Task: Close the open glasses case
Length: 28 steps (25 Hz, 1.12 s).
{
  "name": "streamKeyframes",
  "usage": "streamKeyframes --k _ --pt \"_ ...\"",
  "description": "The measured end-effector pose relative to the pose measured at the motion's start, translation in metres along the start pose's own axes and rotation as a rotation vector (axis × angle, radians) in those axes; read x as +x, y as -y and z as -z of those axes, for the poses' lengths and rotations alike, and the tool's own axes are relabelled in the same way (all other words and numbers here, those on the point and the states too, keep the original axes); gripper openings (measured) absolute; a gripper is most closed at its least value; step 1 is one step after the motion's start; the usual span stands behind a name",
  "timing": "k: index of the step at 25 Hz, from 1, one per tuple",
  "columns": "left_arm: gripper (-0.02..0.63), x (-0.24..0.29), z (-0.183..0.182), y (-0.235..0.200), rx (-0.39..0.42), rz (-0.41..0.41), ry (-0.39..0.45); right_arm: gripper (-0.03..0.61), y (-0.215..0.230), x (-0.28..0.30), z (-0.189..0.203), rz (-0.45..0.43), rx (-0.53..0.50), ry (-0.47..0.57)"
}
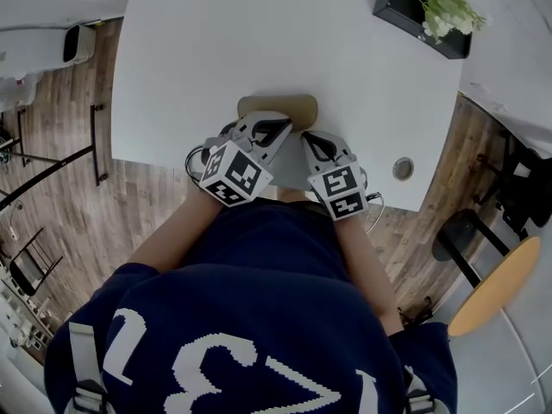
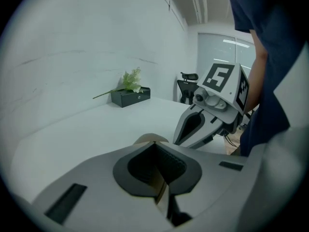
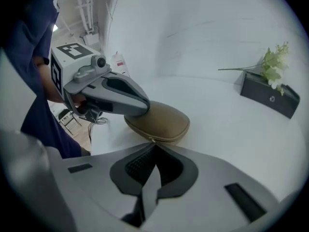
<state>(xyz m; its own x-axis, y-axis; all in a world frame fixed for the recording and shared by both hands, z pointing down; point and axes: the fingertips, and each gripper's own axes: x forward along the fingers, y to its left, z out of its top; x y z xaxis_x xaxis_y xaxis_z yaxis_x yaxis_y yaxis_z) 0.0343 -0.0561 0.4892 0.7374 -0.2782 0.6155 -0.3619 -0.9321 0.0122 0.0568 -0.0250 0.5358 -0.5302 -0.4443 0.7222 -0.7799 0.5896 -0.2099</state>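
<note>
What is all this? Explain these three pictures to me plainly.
There is no robot here: a person holds a two-jaw gripper in each hand. One picture comes from a camera on the person's head, looking down. The other two come from cameras riding on the grippers. On the white table lie a tan case, which looks closed, and a planter. The left gripper has its tip over the case, and the right gripper is beside it. Both look shut and hold nothing.

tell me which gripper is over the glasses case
The left gripper: its tip lies over the tan glasses case, while the right gripper sits alongside, off the case.
</note>
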Motion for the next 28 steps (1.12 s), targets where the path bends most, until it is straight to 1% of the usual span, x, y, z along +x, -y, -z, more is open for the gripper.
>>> streamKeyframes --k 3,4,6,8,10,11,12,13,14,15,17,18,20,22,23,25,28 --pt "0.012 -0.001 0.001 0.001 0.012 0.004 0.015 0.020 0.048 -0.016 0.006 0.099 0.058 0.014" --pt "0.012 -0.001 0.001 0.000 0.010 0.008 0.017 0.020 0.064 -0.021 0.006 0.104 0.061 0.010" --pt "0.012 -0.001 0.001 0.000 0.000 0.016 0.019 0.021 0.076 -0.027 0.005 0.068 0.023 -0.029" --pt "0.012 -0.001 0.001 0.000 -0.009 0.022 0.020 0.021 0.065 -0.027 0.002 0.008 0.002 -0.055" --pt "0.012 0.000 0.000 -0.001 -0.013 0.022 0.025 0.026 0.038 -0.018 0.002 -0.068 0.034 -0.069" --pt "0.012 0.000 0.000 -0.001 -0.014 0.022 0.028 0.048 0.024 -0.011 0.004 -0.105 0.061 -0.083" --pt "0.012 0.000 0.000 -0.001 -0.015 0.021 0.031 0.117 0.012 -0.003 0.007 -0.136 0.092 -0.097" --pt "0.012 0.000 0.000 -0.001 -0.016 0.021 0.032 0.152 0.001 0.004 0.008 -0.160 0.125 -0.106" --pt "0.012 -0.001 0.000 -0.001 -0.017 0.021 0.033 0.156 -0.008 0.008 0.007 -0.175 0.153 -0.107" --pt "0.012 -0.001 0.000 -0.001 -0.018 0.022 0.034 0.133 -0.015 0.010 0.004 -0.182 0.168 -0.104" --pt "0.012 -0.001 -0.001 -0.001 -0.021 0.023 0.036 0.065 -0.025 0.008 0.000 -0.177 0.160 -0.102" --pt "0.012 -0.001 -0.001 -0.001 -0.021 0.023 0.036 0.064 -0.026 0.008 -0.001 -0.162 0.151 -0.106" --pt "0.012 0.000 -0.001 -0.002 -0.022 0.023 0.036 0.070 -0.019 0.010 -0.001 -0.129 0.163 -0.108" --pt "0.012 0.000 -0.001 -0.001 -0.023 0.025 0.037 0.087 -0.013 0.011 0.002 -0.133 0.223 -0.112" --pt "0.012 -0.001 -0.001 -0.001 -0.024 0.026 0.038 0.090 -0.012 0.011 0.003 -0.145 0.257 -0.114" --pt "0.012 -0.001 -0.001 -0.001 -0.024 0.028 0.038 0.117 -0.013 0.009 0.002 -0.175 0.336 -0.108" --pt "0.012 -0.001 -0.001 0.000 -0.022 0.028 0.039 0.148 -0.016 0.009 -0.002 -0.212 0.484 -0.079"
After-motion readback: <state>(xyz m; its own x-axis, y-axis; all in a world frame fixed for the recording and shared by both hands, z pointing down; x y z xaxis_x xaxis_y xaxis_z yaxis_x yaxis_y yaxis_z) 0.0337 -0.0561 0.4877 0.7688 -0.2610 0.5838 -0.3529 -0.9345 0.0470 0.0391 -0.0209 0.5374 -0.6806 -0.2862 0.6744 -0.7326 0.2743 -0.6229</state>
